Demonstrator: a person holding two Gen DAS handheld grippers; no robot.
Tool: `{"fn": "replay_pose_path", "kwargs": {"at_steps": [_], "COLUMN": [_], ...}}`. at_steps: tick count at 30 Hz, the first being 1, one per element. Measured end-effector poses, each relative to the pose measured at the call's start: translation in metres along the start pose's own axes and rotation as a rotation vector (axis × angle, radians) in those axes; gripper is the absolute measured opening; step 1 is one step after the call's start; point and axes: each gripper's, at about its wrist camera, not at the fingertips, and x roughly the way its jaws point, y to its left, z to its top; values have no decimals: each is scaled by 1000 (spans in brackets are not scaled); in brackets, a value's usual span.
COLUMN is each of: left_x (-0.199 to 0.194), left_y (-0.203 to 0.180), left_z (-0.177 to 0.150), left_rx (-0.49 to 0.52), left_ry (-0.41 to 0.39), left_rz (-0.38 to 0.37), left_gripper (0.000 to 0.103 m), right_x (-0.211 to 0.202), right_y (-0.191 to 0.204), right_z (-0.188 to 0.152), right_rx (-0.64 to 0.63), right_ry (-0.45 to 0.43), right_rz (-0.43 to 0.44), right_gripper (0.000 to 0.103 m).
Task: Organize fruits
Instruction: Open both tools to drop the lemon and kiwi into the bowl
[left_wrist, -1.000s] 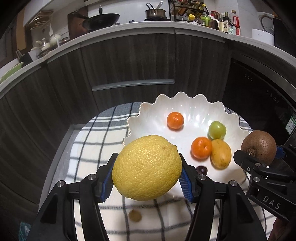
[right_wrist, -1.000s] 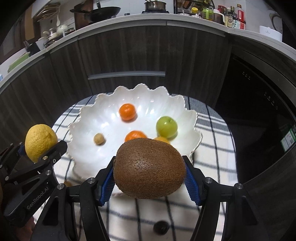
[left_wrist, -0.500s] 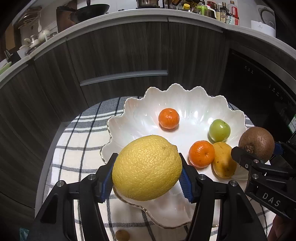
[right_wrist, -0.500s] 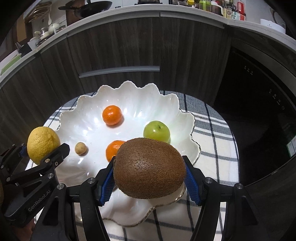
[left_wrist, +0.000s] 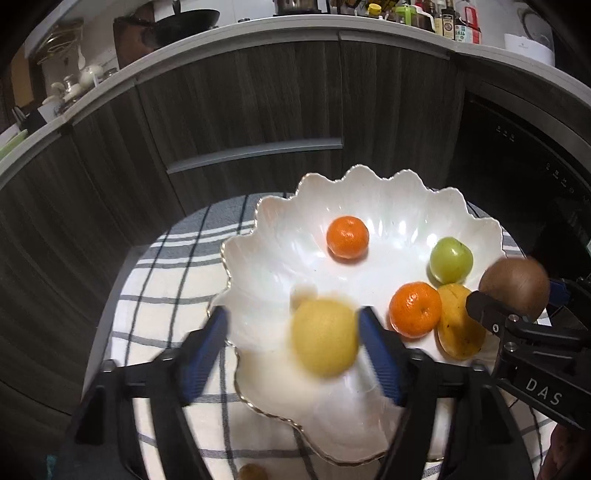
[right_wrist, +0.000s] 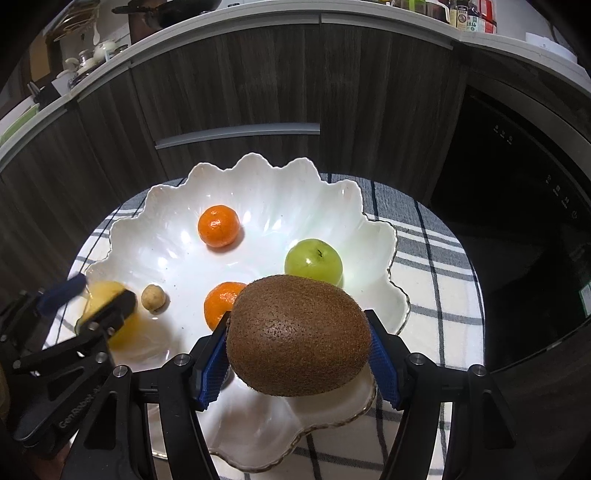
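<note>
A yellow lemon, blurred by motion, is low over the near part of the white scalloped bowl. It lies between the jaws of my left gripper, which are opening; the left pad stands clear of it. My right gripper is shut on a brown kiwi above the bowl's near right side. In the bowl lie two mandarins, a green fruit, a yellow fruit and a small tan fruit.
The bowl sits on a checked cloth over a small round table. A small brown fruit lies on the cloth near the front edge. Dark cabinet fronts and a black appliance stand close behind.
My left gripper's jaws have spread and the lemon has slipped down from between the pads toward the bowl. Both grippers came forward over the bowl. The kiwi stays gripped.
</note>
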Motion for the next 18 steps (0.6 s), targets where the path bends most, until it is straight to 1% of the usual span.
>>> {"fn": "replay_pose_path", "kwargs": {"at_steps": [2, 3, 5, 6, 8, 12, 14, 18], "left_x": [-2, -3, -7, -10, -16, -28, -35, -50], "left_y": [3, 4, 5, 5, 7, 9, 10, 12], "left_z": [2, 3, 4, 5, 7, 9, 9, 7], "left_rx": [-14, -17, -16, -14, -15, -16, -16, -19], "left_ry": [3, 5, -3, -11, -25, -46, -56, -70], "left_rz": [3, 8, 23, 29, 41, 49, 51, 50], "left_gripper": [80, 82, 85, 86, 92, 94, 97, 100], "right_x": [-4, -6, -15, -20, -29, -43, -48, -61], "right_y": [-1, -1, -2, -1, 1, 2, 2, 1], "right_z": [1, 2, 6, 8, 11, 14, 14, 10], "right_rx": [5, 6, 9, 8, -2, -12, -7, 10], "right_ry": [-15, -26, -57, -74, -100, -130, -134, -142], "right_rz": [-17, -31, -51, -64, -86, -104, -103, -97], "right_gripper": [70, 77, 85, 85, 85, 85, 85, 85]}}
